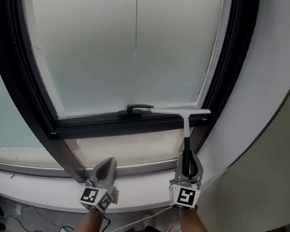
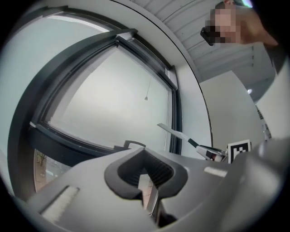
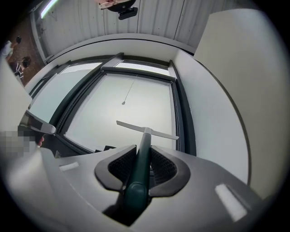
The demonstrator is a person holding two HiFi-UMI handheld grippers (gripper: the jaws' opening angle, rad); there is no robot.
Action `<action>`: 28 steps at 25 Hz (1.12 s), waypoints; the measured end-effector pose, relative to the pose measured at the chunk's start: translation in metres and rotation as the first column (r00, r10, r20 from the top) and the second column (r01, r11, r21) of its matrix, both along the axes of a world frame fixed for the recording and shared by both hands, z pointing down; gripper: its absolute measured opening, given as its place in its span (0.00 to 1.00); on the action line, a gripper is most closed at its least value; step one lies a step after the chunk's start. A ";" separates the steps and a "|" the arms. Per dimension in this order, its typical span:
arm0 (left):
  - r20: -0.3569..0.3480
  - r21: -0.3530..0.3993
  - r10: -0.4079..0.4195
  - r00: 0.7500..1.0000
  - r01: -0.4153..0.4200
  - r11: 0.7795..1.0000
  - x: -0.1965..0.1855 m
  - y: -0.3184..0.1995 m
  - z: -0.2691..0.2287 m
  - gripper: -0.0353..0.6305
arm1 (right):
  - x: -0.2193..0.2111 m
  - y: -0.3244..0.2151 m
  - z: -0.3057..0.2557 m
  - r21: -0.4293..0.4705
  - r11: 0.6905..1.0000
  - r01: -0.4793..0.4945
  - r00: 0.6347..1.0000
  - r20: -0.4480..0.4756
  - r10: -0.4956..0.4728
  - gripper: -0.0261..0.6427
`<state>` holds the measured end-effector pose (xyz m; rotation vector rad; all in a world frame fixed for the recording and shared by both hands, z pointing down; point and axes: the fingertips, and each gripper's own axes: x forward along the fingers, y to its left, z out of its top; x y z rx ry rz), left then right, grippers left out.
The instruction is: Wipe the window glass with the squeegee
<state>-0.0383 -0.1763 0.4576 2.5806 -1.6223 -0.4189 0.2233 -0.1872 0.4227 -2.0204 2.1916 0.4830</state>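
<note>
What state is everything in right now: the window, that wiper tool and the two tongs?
squeegee: held by its handle, blade level at the lower right edge of the glass.
right tongs: shut on the squeegee handle.
left tongs: shut, nothing in them.
window: looks closed, glass hazy.
window handle: lying flat along the bottom frame.

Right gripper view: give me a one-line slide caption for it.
Right gripper clamps the dark green handle of a white-bladed squeegee, its blade low at the frosted window glass in a dark frame.
</note>
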 end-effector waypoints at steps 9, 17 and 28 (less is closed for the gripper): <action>0.010 0.002 0.054 0.999 -0.054 0.999 -0.043 0.077 0.009 0.05 | -0.025 0.106 0.023 -0.070 0.997 0.022 0.999 0.031 -0.019 0.19; 0.043 0.025 0.088 0.995 -0.089 0.996 -0.048 0.129 0.013 0.05 | -0.044 0.149 0.037 -0.122 0.983 0.134 0.991 0.031 -0.132 0.19; 0.001 0.017 0.086 0.996 -0.086 0.996 -0.018 0.131 0.016 0.05 | -0.041 0.153 0.039 -0.142 0.966 0.216 0.973 -0.054 -0.225 0.18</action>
